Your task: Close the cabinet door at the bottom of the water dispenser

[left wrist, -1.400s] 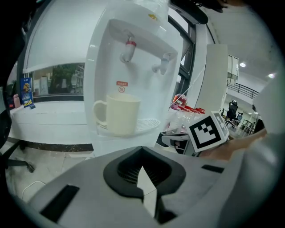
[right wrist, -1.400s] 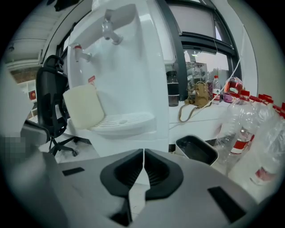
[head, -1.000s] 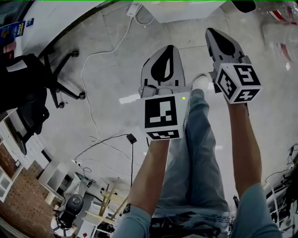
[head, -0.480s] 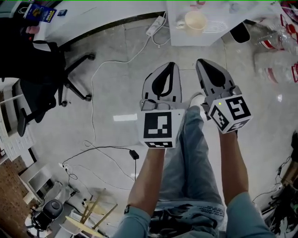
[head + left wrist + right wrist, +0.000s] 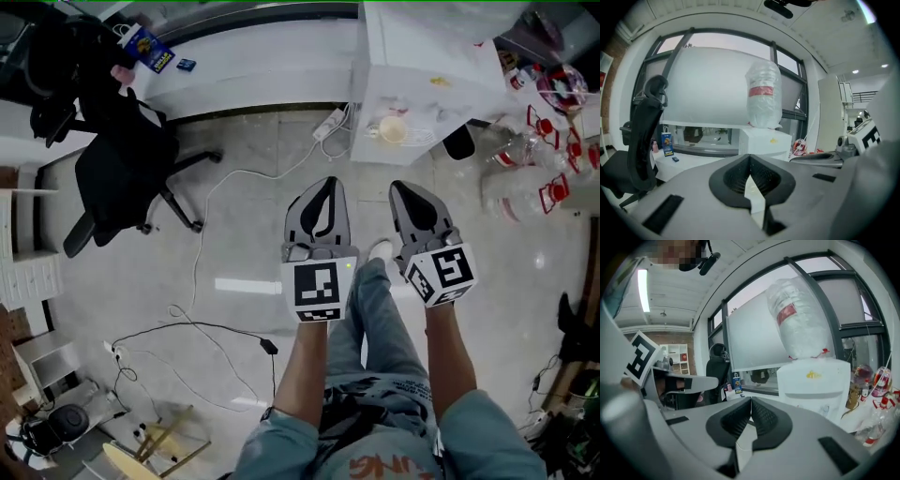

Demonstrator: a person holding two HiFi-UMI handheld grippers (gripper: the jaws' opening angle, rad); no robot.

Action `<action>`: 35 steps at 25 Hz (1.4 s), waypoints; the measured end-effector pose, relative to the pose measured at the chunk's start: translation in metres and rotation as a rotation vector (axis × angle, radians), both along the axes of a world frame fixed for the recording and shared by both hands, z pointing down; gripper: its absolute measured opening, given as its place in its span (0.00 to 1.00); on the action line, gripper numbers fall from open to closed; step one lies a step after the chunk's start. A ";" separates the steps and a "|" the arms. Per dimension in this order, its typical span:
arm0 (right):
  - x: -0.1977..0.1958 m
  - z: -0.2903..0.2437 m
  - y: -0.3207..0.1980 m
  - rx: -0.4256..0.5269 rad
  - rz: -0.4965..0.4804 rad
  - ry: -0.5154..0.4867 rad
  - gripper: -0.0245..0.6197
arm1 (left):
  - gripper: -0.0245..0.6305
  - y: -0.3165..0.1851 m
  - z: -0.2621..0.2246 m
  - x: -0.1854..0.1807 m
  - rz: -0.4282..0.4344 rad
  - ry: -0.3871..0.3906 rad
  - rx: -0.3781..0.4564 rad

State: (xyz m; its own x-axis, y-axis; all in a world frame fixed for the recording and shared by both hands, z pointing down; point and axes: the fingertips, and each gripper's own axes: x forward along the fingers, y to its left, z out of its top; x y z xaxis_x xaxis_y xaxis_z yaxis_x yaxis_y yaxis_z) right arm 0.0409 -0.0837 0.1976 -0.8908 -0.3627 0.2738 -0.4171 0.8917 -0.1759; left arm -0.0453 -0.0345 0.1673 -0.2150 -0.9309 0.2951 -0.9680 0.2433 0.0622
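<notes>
The white water dispenser [image 5: 422, 66] stands at the top of the head view, seen from above, with a cup [image 5: 392, 129] on its front ledge. Its bottom cabinet door shows in no view. My left gripper [image 5: 323, 185] and right gripper [image 5: 403, 187] hang side by side above the floor, short of the dispenser, both shut and empty. In the right gripper view the dispenser [image 5: 813, 385] with its upturned bottle [image 5: 797, 319] rises beyond the shut jaws of the right gripper [image 5: 751, 401]. The left gripper view shows the dispenser [image 5: 764, 140] past the left gripper [image 5: 750, 157].
A black office chair [image 5: 122, 178] stands at the left by a white desk [image 5: 253, 66]. A power strip [image 5: 330, 124] and its cable lie on the floor before the dispenser. Empty water bottles [image 5: 525, 178] pile up at the right. The person's legs [image 5: 375, 328] are below the grippers.
Both grippers have risen and look smaller against the floor. The view has tilted forward, so the dispenser, desk and chair have slid down into the picture. Jaws stayed shut.
</notes>
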 end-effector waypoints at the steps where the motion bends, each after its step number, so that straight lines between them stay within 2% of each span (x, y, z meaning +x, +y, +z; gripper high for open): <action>1: 0.002 -0.012 0.002 0.002 0.001 -0.002 0.08 | 0.05 0.004 -0.012 0.002 -0.014 0.005 0.005; 4: 0.010 -0.053 -0.002 0.012 0.031 -0.035 0.08 | 0.05 0.008 -0.047 0.007 -0.036 -0.004 0.029; 10: 0.018 -0.122 -0.003 0.097 0.108 -0.079 0.08 | 0.05 0.019 -0.106 0.003 -0.065 -0.083 0.094; 14: 0.016 -0.148 -0.004 0.161 0.100 -0.081 0.08 | 0.05 0.017 -0.134 0.003 -0.051 -0.123 0.150; 19: 0.011 -0.158 -0.010 0.224 0.067 -0.077 0.08 | 0.05 0.013 -0.149 0.005 -0.028 -0.148 0.207; 23: 0.005 -0.160 -0.010 0.236 0.062 -0.081 0.08 | 0.05 0.015 -0.155 0.002 -0.026 -0.167 0.227; 29: 0.005 -0.183 -0.007 0.235 0.062 -0.064 0.08 | 0.05 0.015 -0.172 0.004 -0.027 -0.131 0.231; 35: 0.018 -0.182 0.000 0.224 0.081 -0.052 0.08 | 0.05 0.022 -0.174 0.010 -0.013 -0.115 0.223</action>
State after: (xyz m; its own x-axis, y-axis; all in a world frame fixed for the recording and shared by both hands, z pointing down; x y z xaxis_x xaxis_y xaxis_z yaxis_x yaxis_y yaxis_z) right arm 0.0584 -0.0832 0.0154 -0.8670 -0.4803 0.1328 -0.4848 0.8746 -0.0013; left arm -0.0350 -0.0126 -0.0066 -0.2477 -0.9673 0.0553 -0.9687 0.2483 0.0051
